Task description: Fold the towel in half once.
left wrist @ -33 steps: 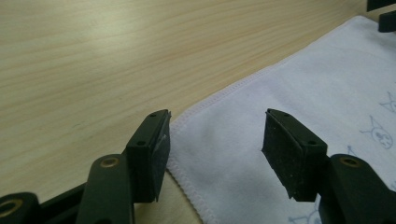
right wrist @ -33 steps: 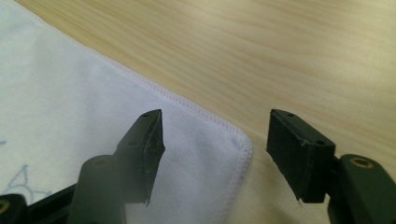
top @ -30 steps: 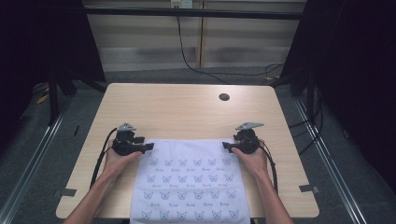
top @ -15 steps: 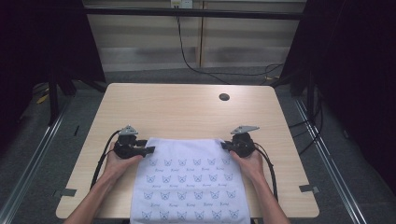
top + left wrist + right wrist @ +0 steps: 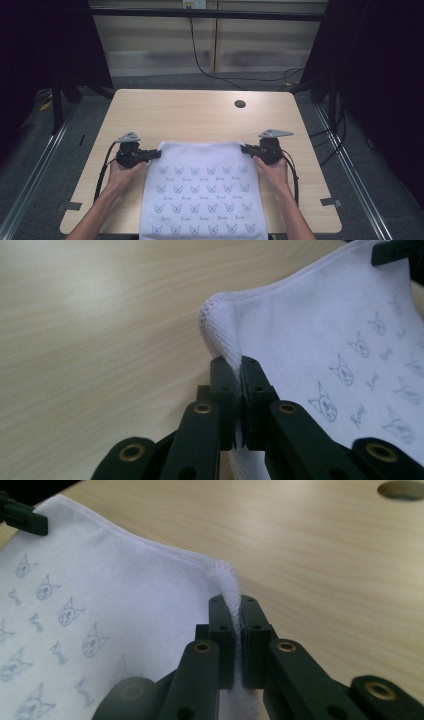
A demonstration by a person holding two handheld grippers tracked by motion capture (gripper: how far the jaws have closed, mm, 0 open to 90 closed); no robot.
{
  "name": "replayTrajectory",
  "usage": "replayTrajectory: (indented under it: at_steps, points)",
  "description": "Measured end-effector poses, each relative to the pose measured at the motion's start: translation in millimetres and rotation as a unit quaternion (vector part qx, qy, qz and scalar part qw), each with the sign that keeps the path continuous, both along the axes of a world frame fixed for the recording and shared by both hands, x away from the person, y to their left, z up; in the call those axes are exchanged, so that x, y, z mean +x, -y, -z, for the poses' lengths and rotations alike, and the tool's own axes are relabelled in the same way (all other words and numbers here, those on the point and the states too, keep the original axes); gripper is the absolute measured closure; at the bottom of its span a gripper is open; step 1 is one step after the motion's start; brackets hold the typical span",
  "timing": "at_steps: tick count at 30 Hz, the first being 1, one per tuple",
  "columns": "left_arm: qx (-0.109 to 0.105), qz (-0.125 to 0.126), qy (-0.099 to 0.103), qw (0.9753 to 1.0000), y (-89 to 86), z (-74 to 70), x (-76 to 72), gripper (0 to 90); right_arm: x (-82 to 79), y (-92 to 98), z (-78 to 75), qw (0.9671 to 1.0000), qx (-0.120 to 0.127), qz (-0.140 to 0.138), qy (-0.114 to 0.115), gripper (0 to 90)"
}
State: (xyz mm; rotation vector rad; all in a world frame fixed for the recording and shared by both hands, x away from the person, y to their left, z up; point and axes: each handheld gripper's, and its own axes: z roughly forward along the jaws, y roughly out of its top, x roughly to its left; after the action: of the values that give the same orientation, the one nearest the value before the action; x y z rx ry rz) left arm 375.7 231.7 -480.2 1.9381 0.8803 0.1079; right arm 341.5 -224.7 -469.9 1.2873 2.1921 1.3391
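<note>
The white cat-print towel is spread on the tabletop with its long axis running from 12 to 6 o'clock, its two far corners clamped by the left claw and the right claw.

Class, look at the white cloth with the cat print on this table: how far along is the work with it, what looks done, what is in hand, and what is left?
Done: the cloth lies spread flat on the table, its near end hanging over the edge. In hand: the left hand-held gripper and right hand-held gripper are each shut on a far corner, which puckers between the jaws. Left: probably a fold or a pull; no fold shows yet.
</note>
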Motion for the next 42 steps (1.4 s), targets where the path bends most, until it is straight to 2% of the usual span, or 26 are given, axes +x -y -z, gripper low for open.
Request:
replayTrajectory:
  at_steps: [3, 8, 10, 14, 16, 18, 20, 22, 25, 28, 29, 31, 34, 36, 37, 40, 42]
  points:
    - [-0.024, -0.006, 0.008, 0.9997, -3.6, -13.9, 2.8, 86.7, 1.1, 2.9, -16.8, 0.9999, 0.004, 0.002, 0.013, 87.0]
    - [-0.035, -0.013, 0.033, 0.9988, -3.7, -43.8, 10.6, 86.7, 6.3, 5.9, -47.6, 0.9988, 0.010, 0.005, 0.047, 86.9]
    - [-0.039, -0.013, 0.044, 0.9982, -3.3, -56.6, 15.2, 86.7, 10.1, 7.4, -58.2, 0.9982, 0.017, 0.006, 0.057, 86.9]
    - [-0.044, -0.025, 0.063, 0.9967, -0.5, -82.6, 27.3, 86.7, 20.7, 8.0, -79.9, 0.9974, 0.014, 0.013, 0.069, 87.0]
    - [-0.059, -0.036, 0.063, 0.9956, 1.7, -91.8, 36.2, 86.7, 25.5, 8.2, -91.6, 0.9966, 0.018, 0.018, 0.079, 87.0]
    - [-0.060, -0.042, 0.070, 0.9949, 5.2, -98.5, 43.5, 86.7, 31.4, 9.5, -101.2, 0.9957, 0.023, 0.025, 0.086, 87.0]
    - [-0.072, -0.046, 0.077, 0.9934, 6.3, -106.7, 48.6, 86.7, 36.6, 11.6, -110.7, 0.9946, 0.027, 0.032, 0.094, 87.0]
    - [-0.075, -0.046, 0.086, 0.9924, 7.5, -119.0, 52.5, 86.7, 40.7, 13.4, -121.3, 0.9937, 0.029, 0.036, 0.103, 87.1]
    - [-0.077, -0.047, 0.105, 0.9903, 9.6, -141.8, 54.7, 86.8, 44.9, 14.0, -140.3, 0.9918, 0.027, 0.038, 0.119, 87.1]
    - [-0.075, -0.036, 0.128, 0.9882, 11.1, -160.1, 50.5, 86.7, 44.9, 15.7, -159.5, 0.9891, 0.025, 0.045, 0.138, 87.1]
    - [-0.081, -0.034, 0.130, 0.9876, 11.5, -161.8, 46.3, 86.8, 42.0, 16.7, -163.5, 0.9877, 0.029, 0.049, 0.145, 87.1]
    - [-0.074, -0.019, 0.136, 0.9878, 11.6, -157.8, 34.8, 86.8, 32.9, 17.7, -163.7, 0.9867, 0.043, 0.041, 0.151, 87.1]
    - [-0.072, 0.001, 0.128, 0.9892, 7.9, -139.8, 16.2, 86.8, 14.1, 17.0, -151.7, 0.9888, 0.033, 0.025, 0.143, 87.1]
    - [-0.062, 0.005, 0.116, 0.9913, 3.8, -127.0, 4.6, 86.8, -0.7, 17.5, -140.1, 0.9906, 0.029, 0.013, 0.133, 87.1]
    - [-0.071, 0.010, 0.113, 0.9911, 1.1, -120.4, -1.9, 86.7, -8.5, 17.9, -134.1, 0.9915, 0.027, 0.009, 0.127, 87.2]
    - [-0.065, 0.025, 0.097, 0.9928, -4.7, -101.4, -22.2, 86.8, -34.0, 19.5, -117.7, 0.9934, 0.025, -0.006, 0.112, 87.1]
    - [-0.076, 0.033, 0.085, 0.9929, -8.7, -91.0, -36.1, 86.8, -51.7, 20.6, -107.7, 0.9940, 0.031, -0.018, 0.103, 87.1]
